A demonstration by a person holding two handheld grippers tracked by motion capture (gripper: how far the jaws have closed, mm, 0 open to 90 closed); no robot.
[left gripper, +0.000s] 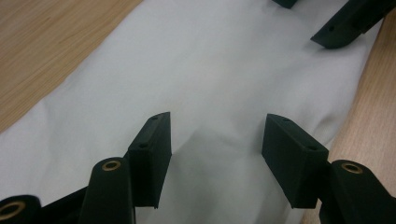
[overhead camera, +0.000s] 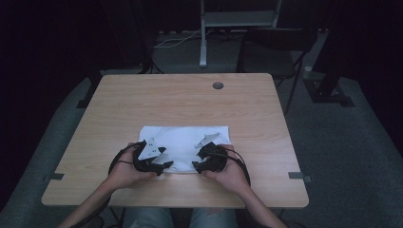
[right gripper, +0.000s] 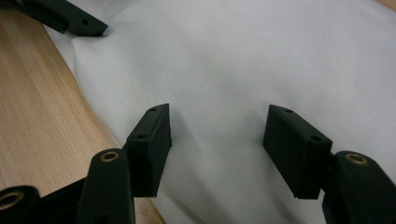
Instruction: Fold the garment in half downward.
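Note:
A white cloth [overhead camera: 183, 141] lies flat on the wooden table [overhead camera: 180, 102], near the front edge. My left gripper [overhead camera: 164, 159] rests over the cloth's near left part, open, with bare cloth [left gripper: 215, 93] between its jaws. My right gripper [overhead camera: 196, 159] is over the cloth's near right part, also open, nothing held. In the left gripper view my left gripper [left gripper: 217, 140] faces the other gripper's jaw tip [left gripper: 345, 28] across the cloth. In the right gripper view my right gripper [right gripper: 217, 135] hovers just above the cloth [right gripper: 243, 56] near its edge.
A round cable hole [overhead camera: 218, 85] sits at the table's far middle. A dark chair [overhead camera: 273, 52] and a metal stand [overhead camera: 203, 33] are behind the table. Grey tape marks [overhead camera: 300, 175] flank the front corners. Bare wood surrounds the cloth.

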